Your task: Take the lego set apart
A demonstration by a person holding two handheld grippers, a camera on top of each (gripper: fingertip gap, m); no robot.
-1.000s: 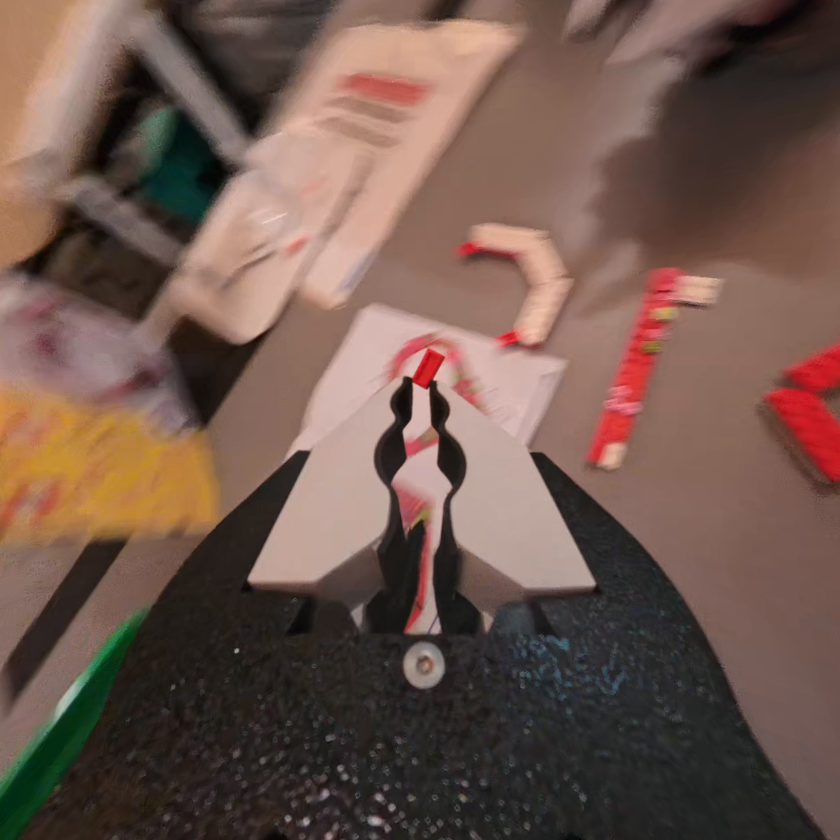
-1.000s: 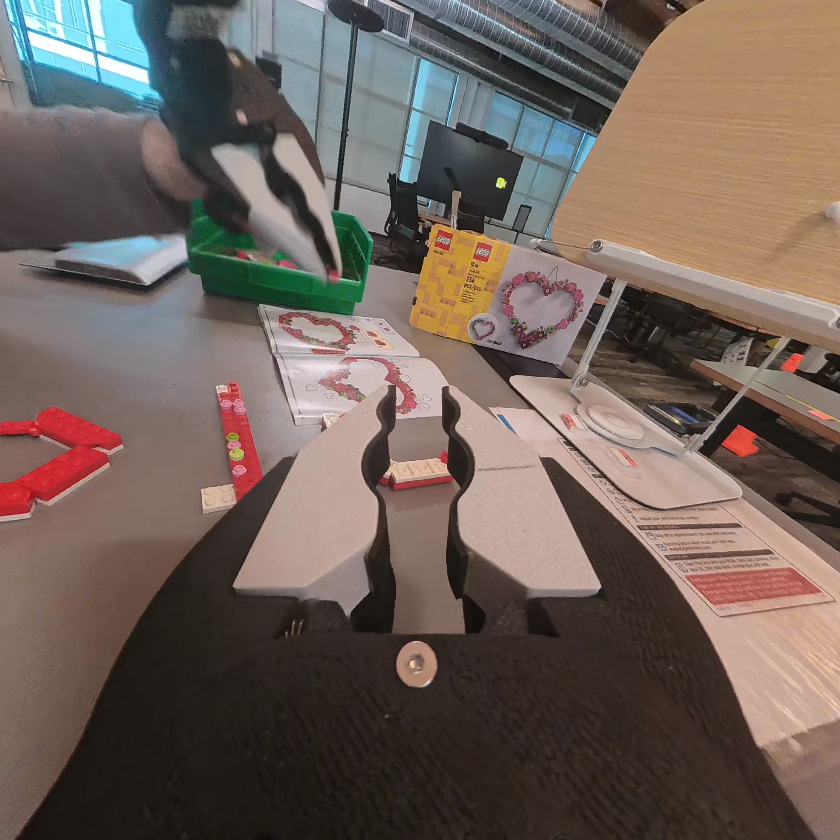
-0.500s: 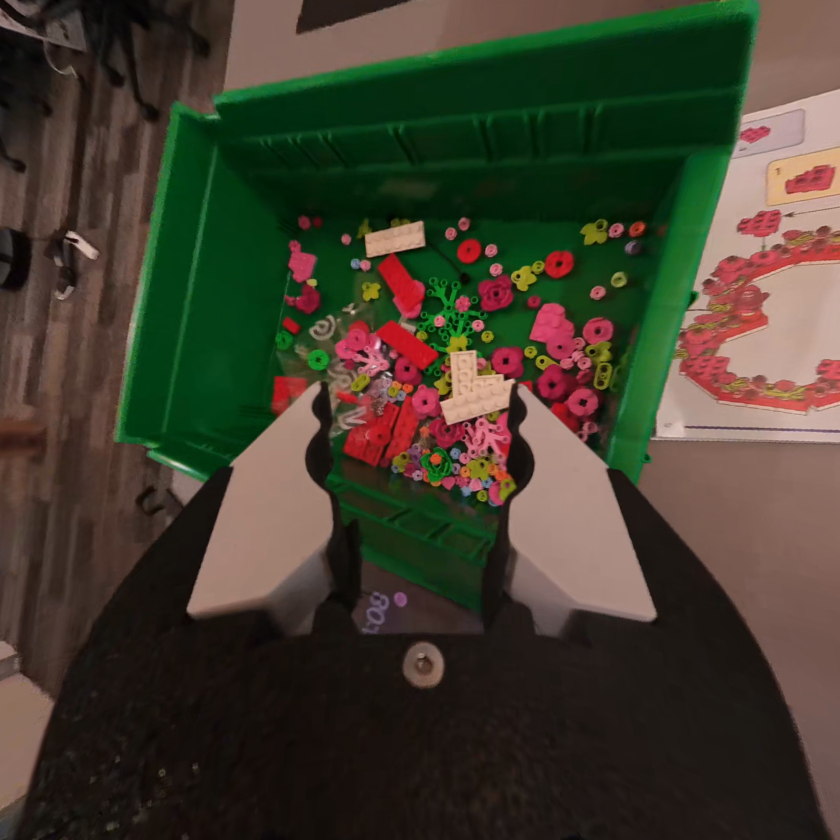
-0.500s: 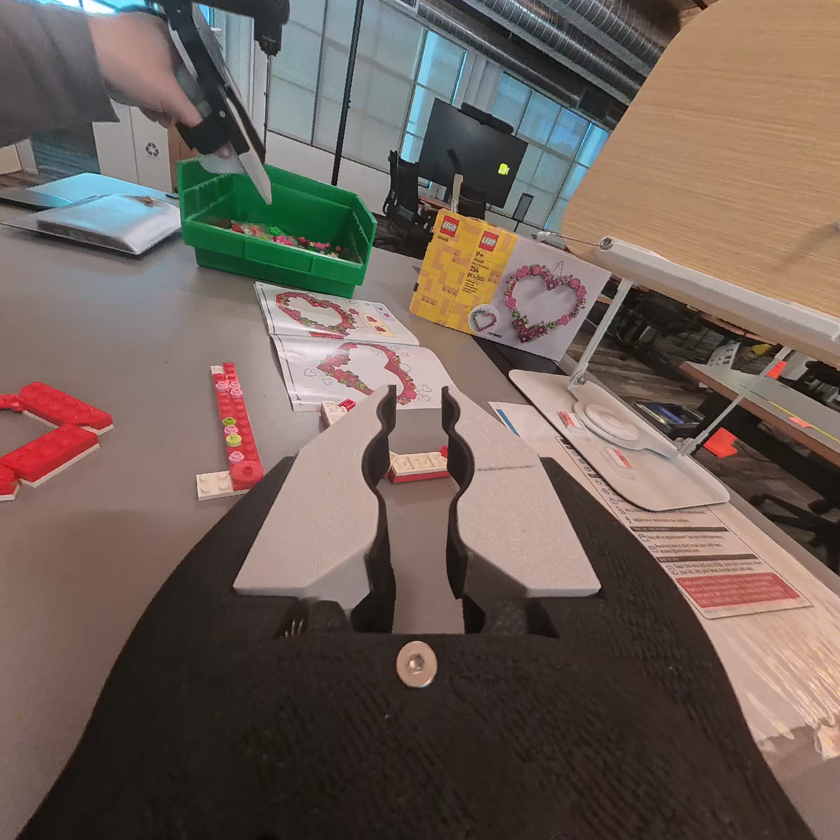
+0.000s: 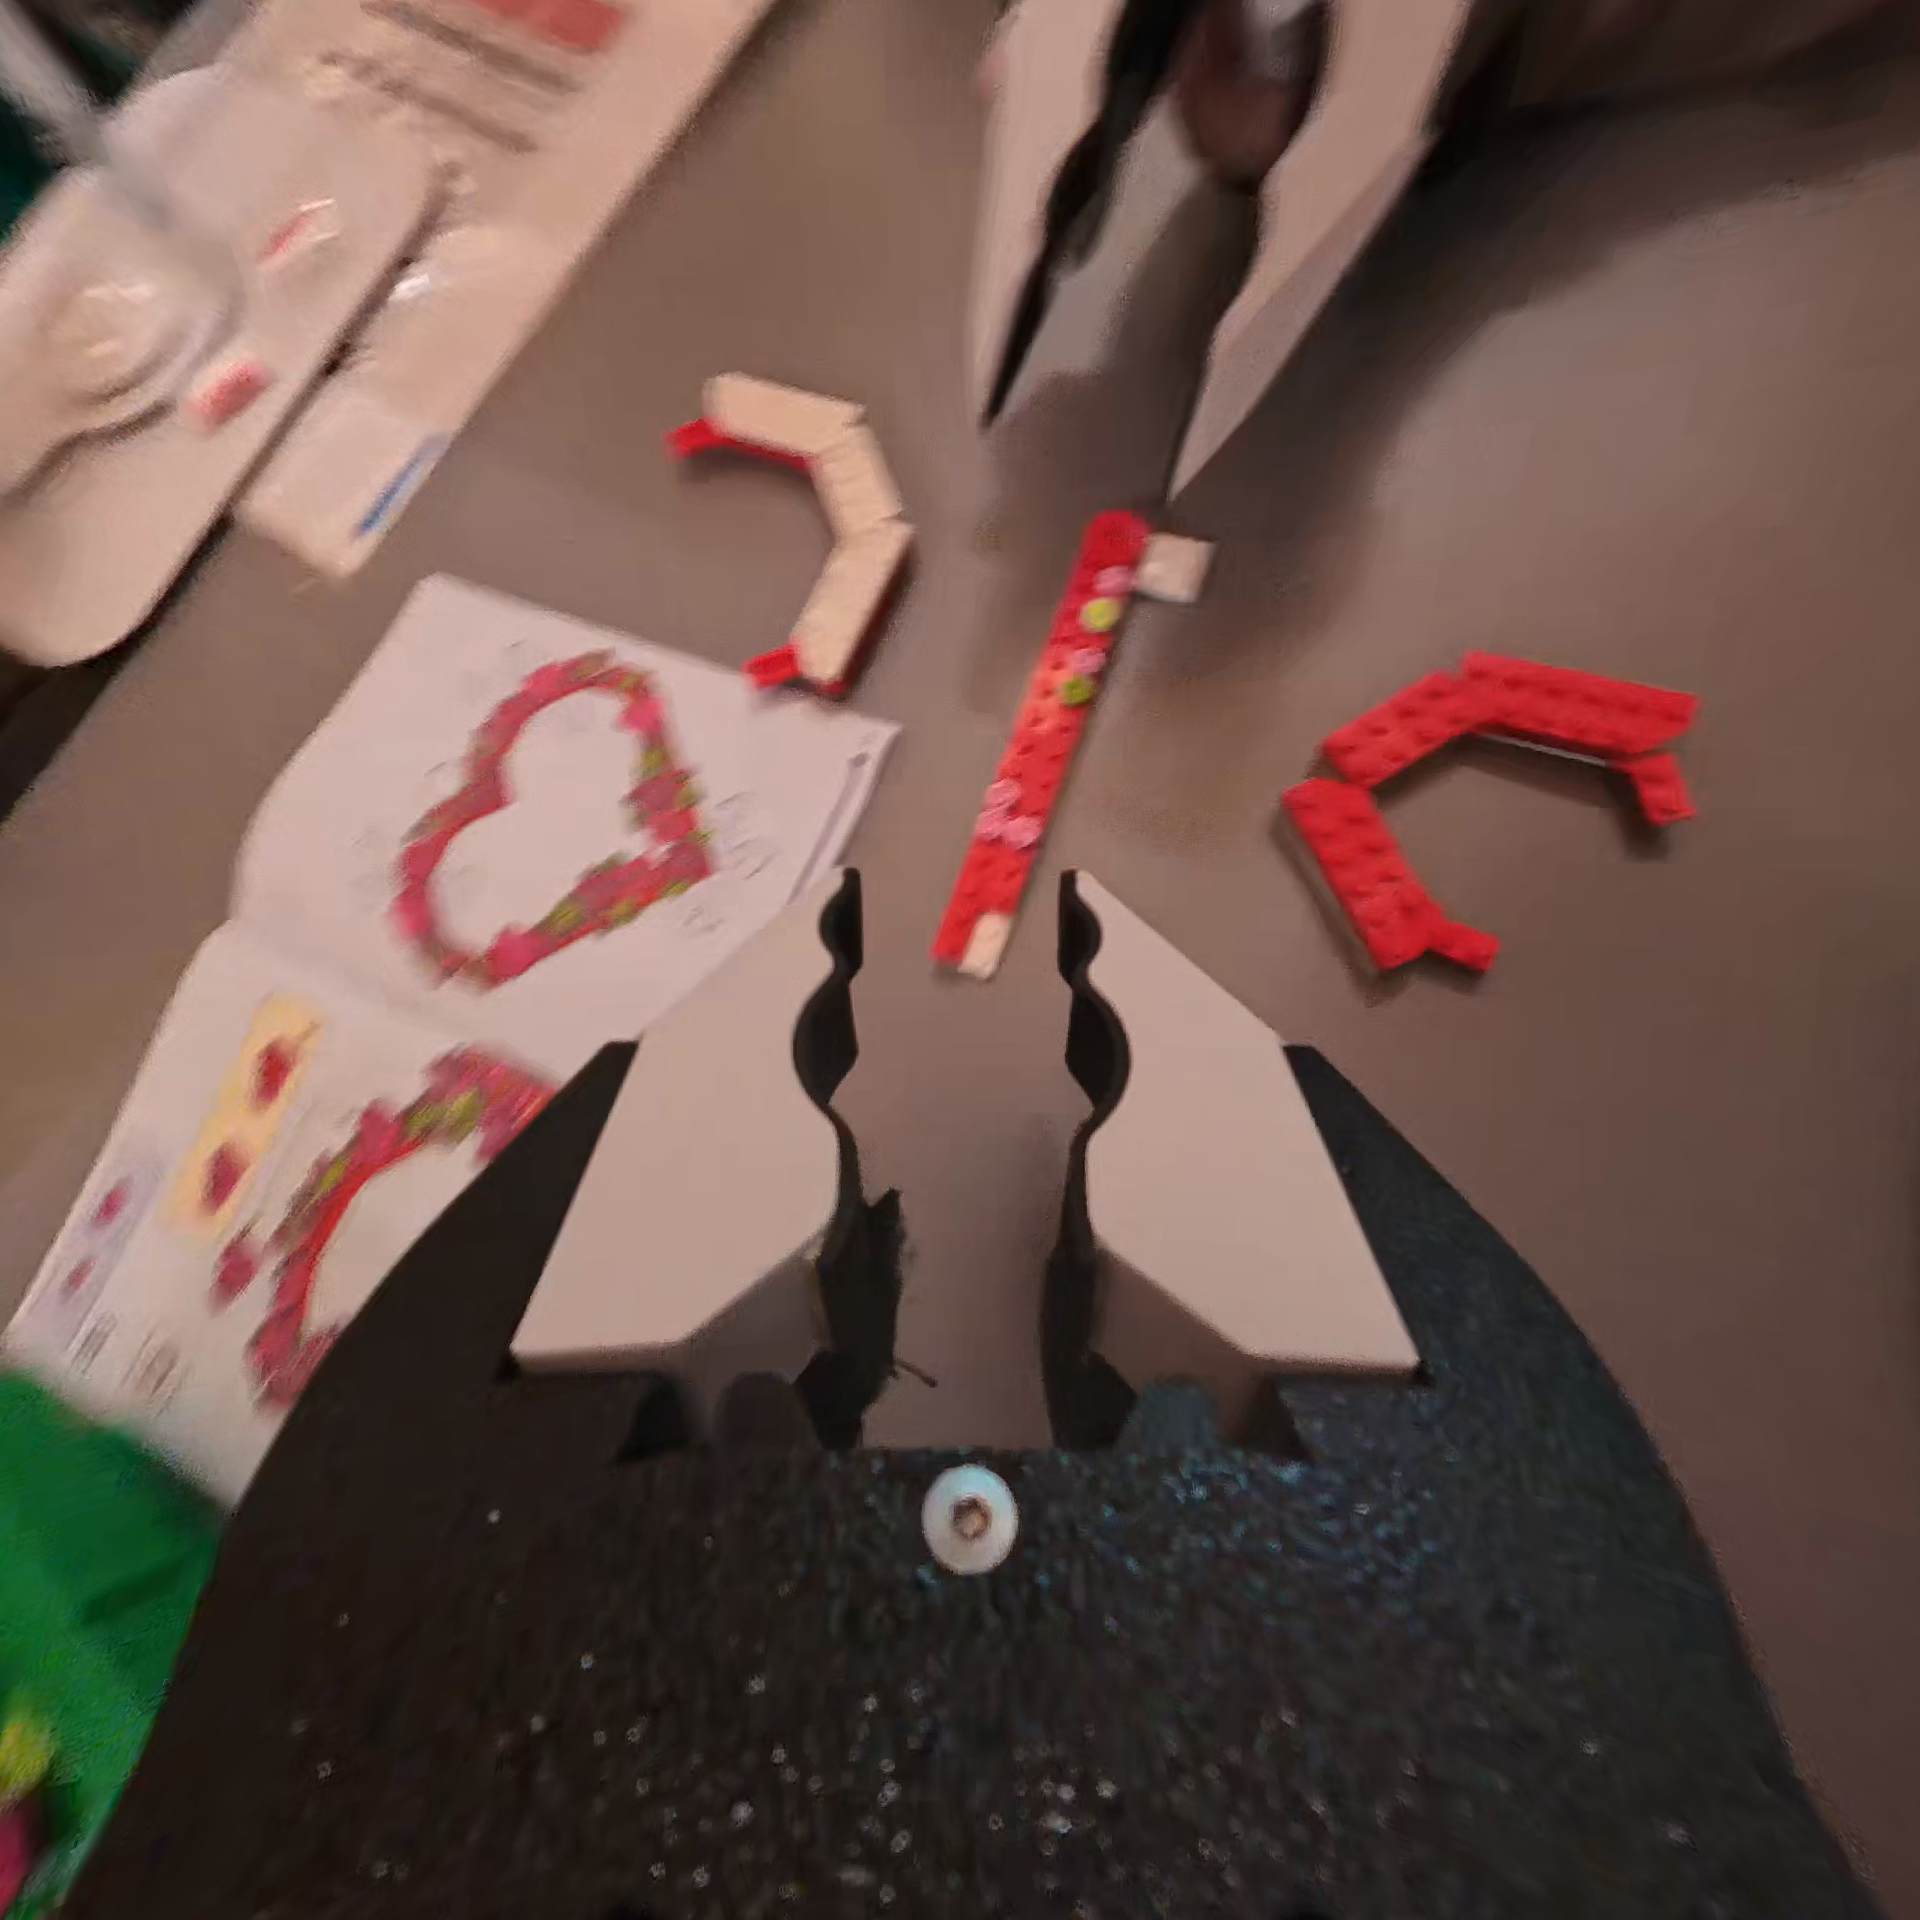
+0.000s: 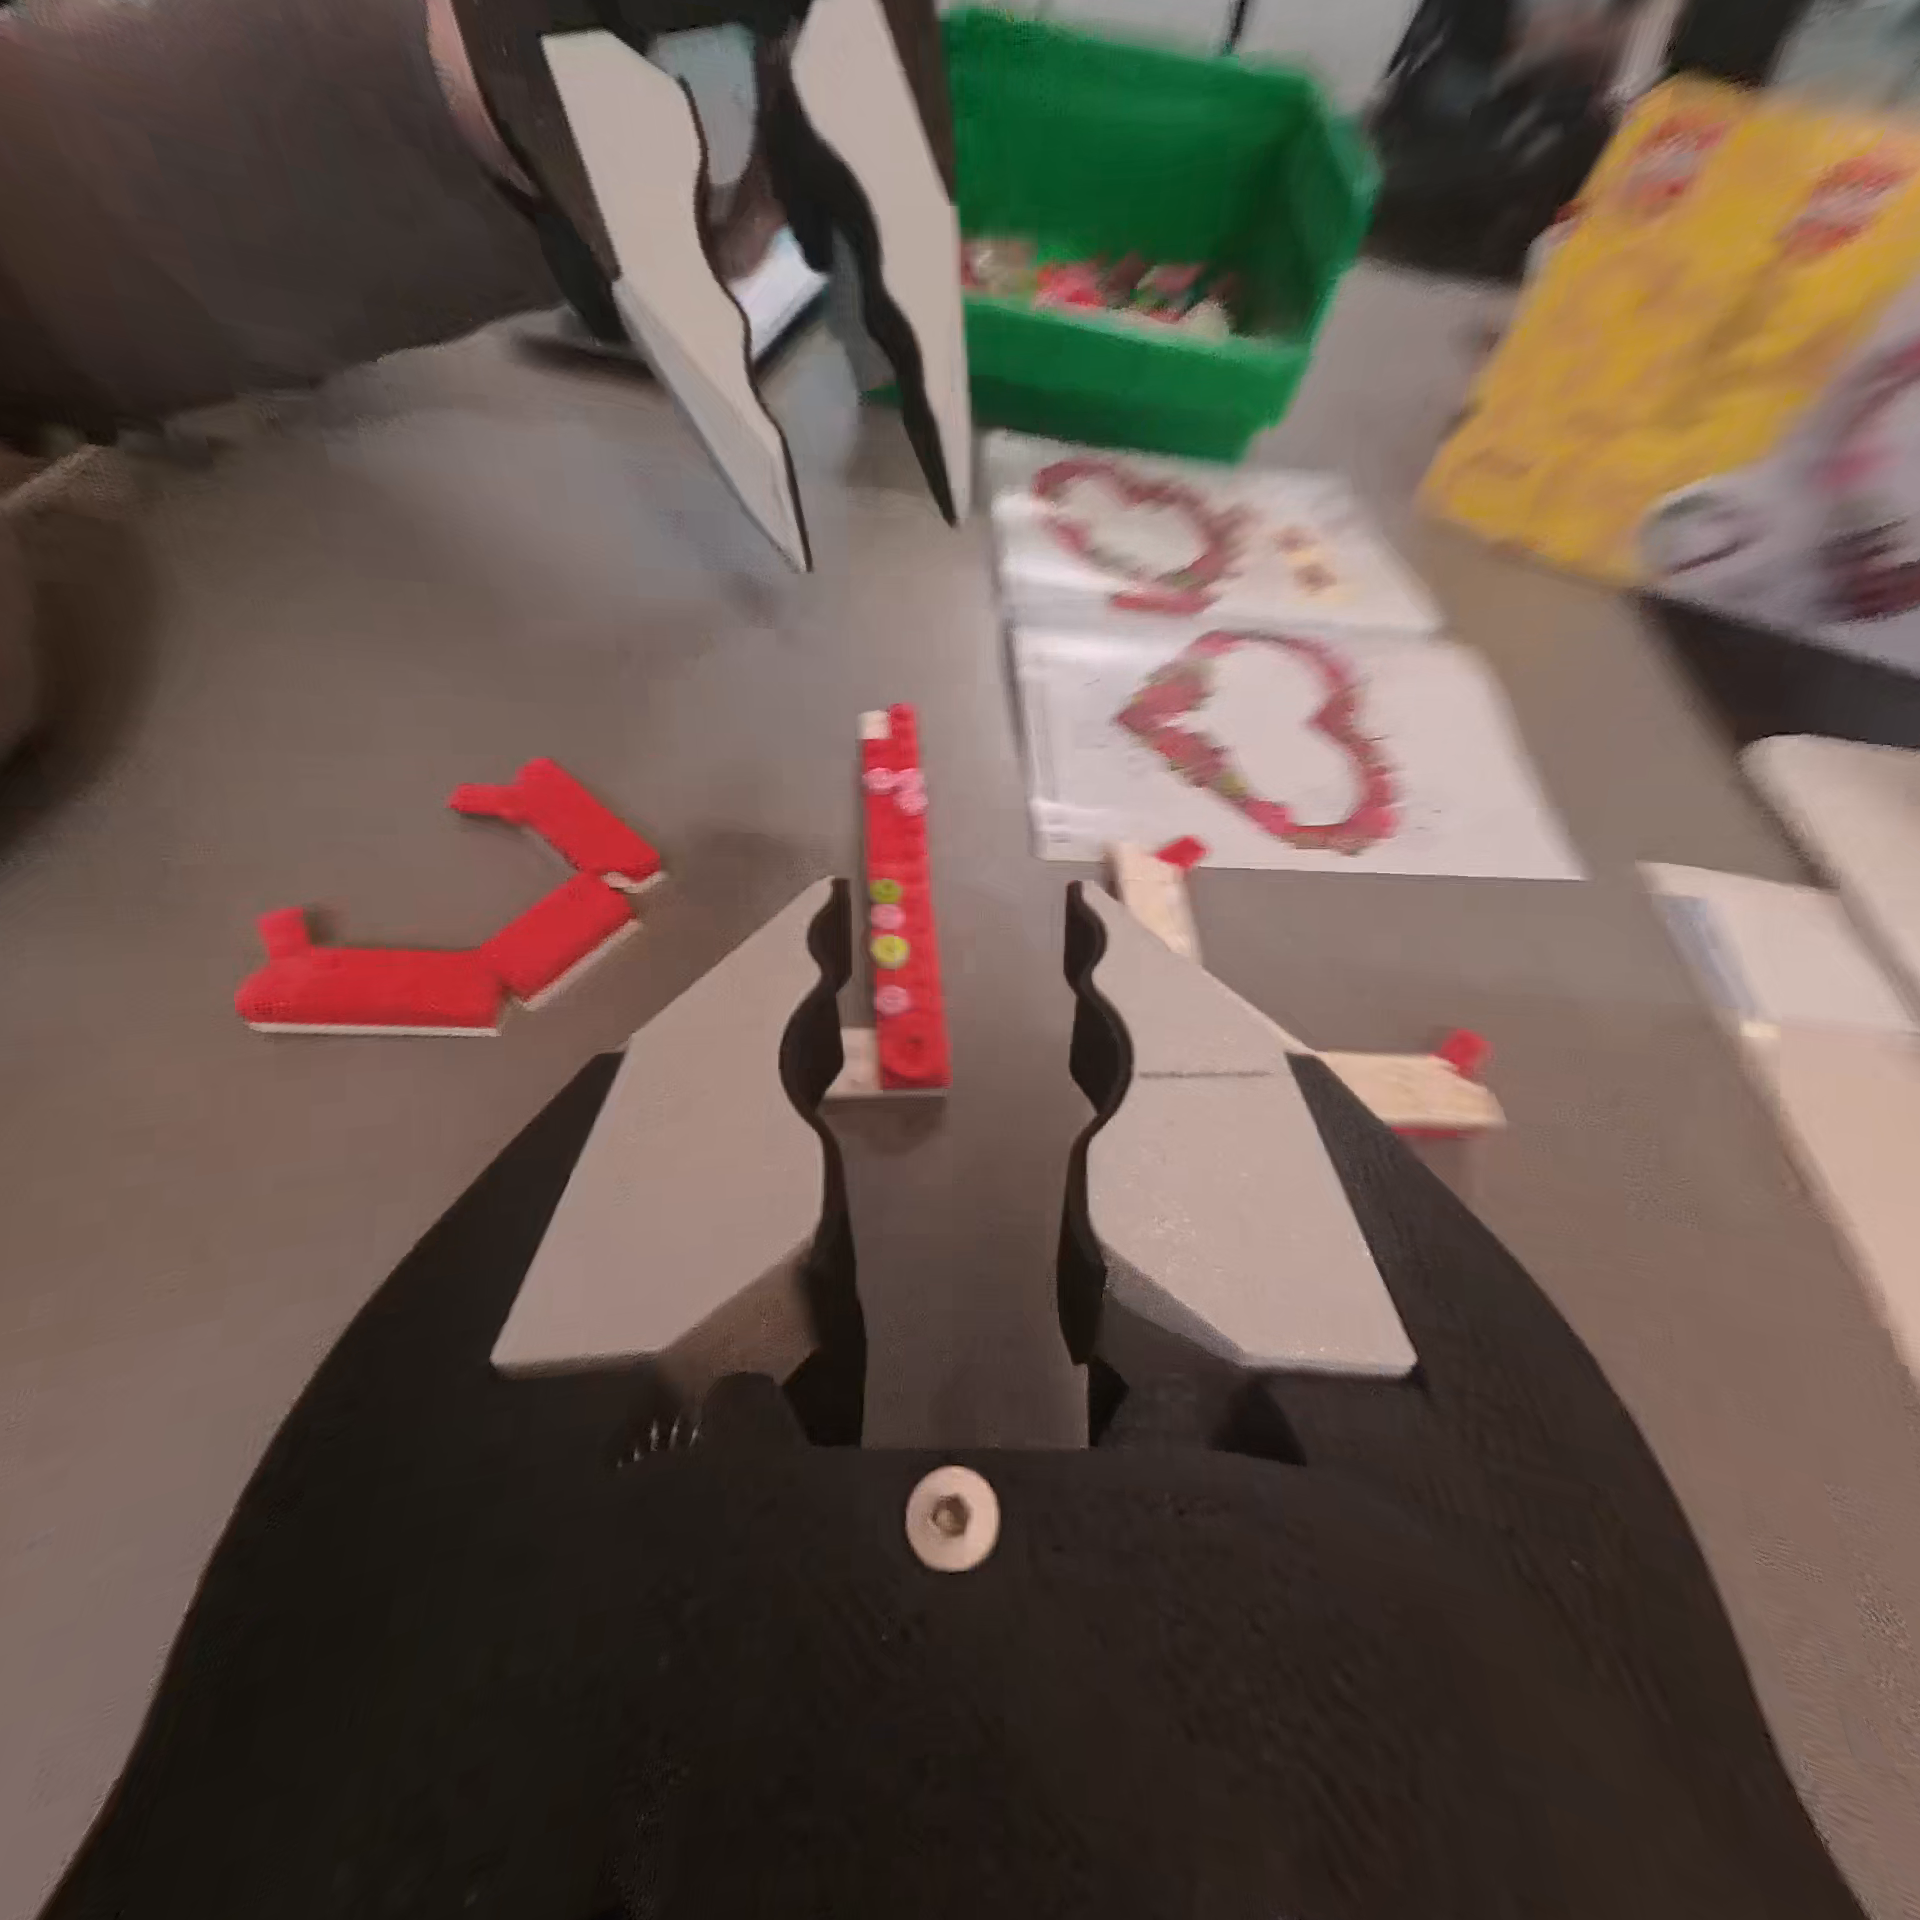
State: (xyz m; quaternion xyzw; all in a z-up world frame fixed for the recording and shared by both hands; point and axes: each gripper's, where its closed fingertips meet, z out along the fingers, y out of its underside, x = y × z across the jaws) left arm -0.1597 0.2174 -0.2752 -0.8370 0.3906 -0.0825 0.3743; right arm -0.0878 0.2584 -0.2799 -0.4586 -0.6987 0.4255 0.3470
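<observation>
A long red strip (image 5: 1039,748) with small pink and green studs lies on the grey table, a white plate at each end. My left gripper (image 5: 961,883) is open and empty, hovering just short of its near end. My right gripper (image 6: 953,888) is open and empty, with the other end of the strip (image 6: 902,914) between its fingertips, low over the table. Each gripper faces the other across the strip: the right one shows in the left wrist view (image 5: 1081,457) and the left one in the right wrist view (image 6: 876,538). A red curved section (image 5: 1455,790) and a white curved section (image 5: 842,520) lie on either side.
An open instruction booklet (image 6: 1247,675) lies beside the strip. A green bin (image 6: 1143,208) with several loose pieces stands behind it, and a yellow box (image 6: 1683,312) farther right. A white lamp base (image 5: 104,343) and sheets sit at the table edge. A sleeve (image 6: 208,208) reaches in.
My left gripper released the small red piece over the green bin and swung back above the strip. My right gripper opened wider and moved forward and down to the strip's end.
</observation>
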